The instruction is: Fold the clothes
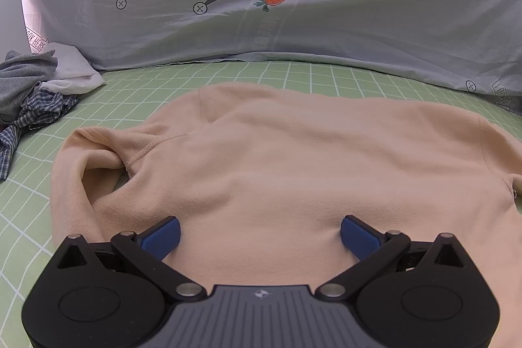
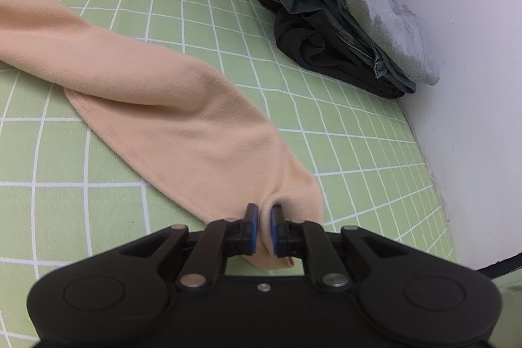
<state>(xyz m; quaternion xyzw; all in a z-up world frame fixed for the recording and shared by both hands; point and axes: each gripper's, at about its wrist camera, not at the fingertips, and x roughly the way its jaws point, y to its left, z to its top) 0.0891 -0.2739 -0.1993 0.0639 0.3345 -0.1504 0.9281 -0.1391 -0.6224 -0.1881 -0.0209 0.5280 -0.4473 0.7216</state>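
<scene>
Left gripper (image 1: pixel 260 234) fingers spread wide; right gripper (image 2: pixel 263 229) fingers pinched.

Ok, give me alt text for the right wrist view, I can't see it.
The right claw is shut on the cuff end of a peach fleece sleeve, which stretches away to the upper left across a green grid bedsheet. A pile of grey, denim and black clothes sits at the upper right.

One peach top (image 1: pixel 277 158), two clothes piles (image 1: pixel 29 87) (image 2: pixel 342 22), two claws (image 1: pixel 259 237) (image 2: pixel 263 229).
</scene>
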